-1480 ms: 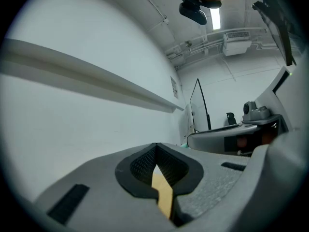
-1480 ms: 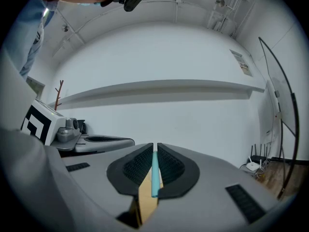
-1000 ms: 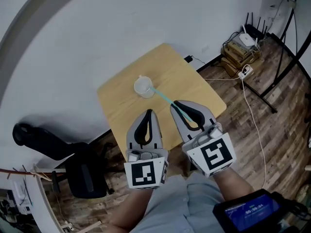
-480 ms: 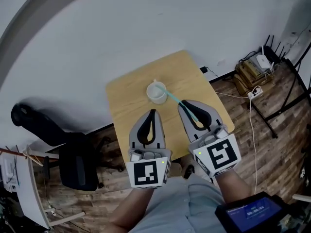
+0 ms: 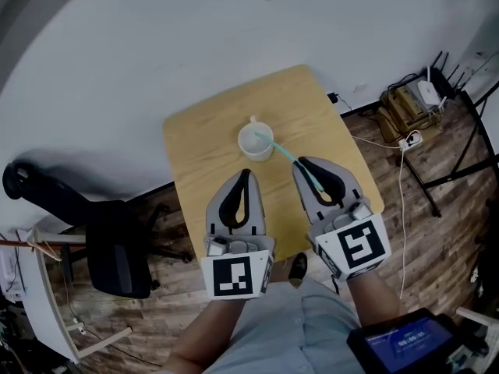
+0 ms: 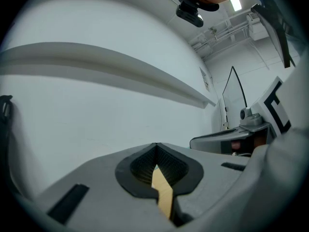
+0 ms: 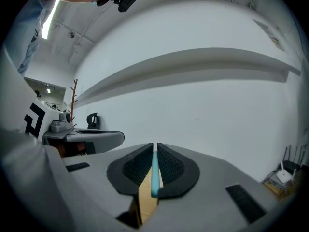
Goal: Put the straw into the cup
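A white cup stands on the small wooden table, a little behind its middle. A teal straw slants from my right gripper up to the cup, its far tip over the cup's mouth. The right gripper is shut on the straw, which stands pinched between its black pads. My left gripper is shut with nothing in it, hovering over the table just in front of the cup; only a sliver of the wooden table shows between its pads.
A black office chair stands left of the table. Cables, a power strip and a stack of boxes with a router lie on the wood floor at the right. A white wall runs behind the table.
The view has shifted, bringing the cup closer to both grippers. The straw's far tip has moved from beside the cup's rim to over its mouth. Both grippers stay shut.
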Tool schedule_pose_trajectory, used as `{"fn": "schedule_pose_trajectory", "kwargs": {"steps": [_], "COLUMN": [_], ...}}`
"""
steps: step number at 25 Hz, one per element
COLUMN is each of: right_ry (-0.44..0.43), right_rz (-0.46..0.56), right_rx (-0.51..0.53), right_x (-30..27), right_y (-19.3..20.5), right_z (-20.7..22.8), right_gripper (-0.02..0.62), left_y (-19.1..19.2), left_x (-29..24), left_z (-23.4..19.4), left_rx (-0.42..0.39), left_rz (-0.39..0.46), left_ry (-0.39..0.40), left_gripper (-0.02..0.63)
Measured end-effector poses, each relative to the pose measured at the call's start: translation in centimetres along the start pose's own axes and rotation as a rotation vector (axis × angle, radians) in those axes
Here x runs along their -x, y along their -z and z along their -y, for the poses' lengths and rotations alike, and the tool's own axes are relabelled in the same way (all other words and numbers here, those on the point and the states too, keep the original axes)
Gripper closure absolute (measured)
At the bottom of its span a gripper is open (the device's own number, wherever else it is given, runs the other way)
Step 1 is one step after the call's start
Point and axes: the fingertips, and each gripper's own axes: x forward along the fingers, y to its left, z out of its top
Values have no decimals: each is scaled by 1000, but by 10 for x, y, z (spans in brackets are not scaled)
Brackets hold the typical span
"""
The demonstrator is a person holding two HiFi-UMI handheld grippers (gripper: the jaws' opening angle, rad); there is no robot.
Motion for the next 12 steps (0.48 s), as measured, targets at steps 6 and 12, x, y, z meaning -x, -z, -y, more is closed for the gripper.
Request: {"fn": "schedule_pose_trajectory", "kwargs": {"steps": [6, 12], "right_ry": [-8, -14], "right_rz": [-59, -122], "right_rx": [-8, -15], "right_x": [-26, -52], "right_y": [22, 47], "right_z": [1, 3], "right_gripper": [571, 571], "left_y": [19, 43], "left_x": [-18, -30], "left_z": [-15, -36], "left_rx": [44, 87], "left_rz": [-34, -82], "left_ry": [0, -14], "left_gripper": [609, 609]}}
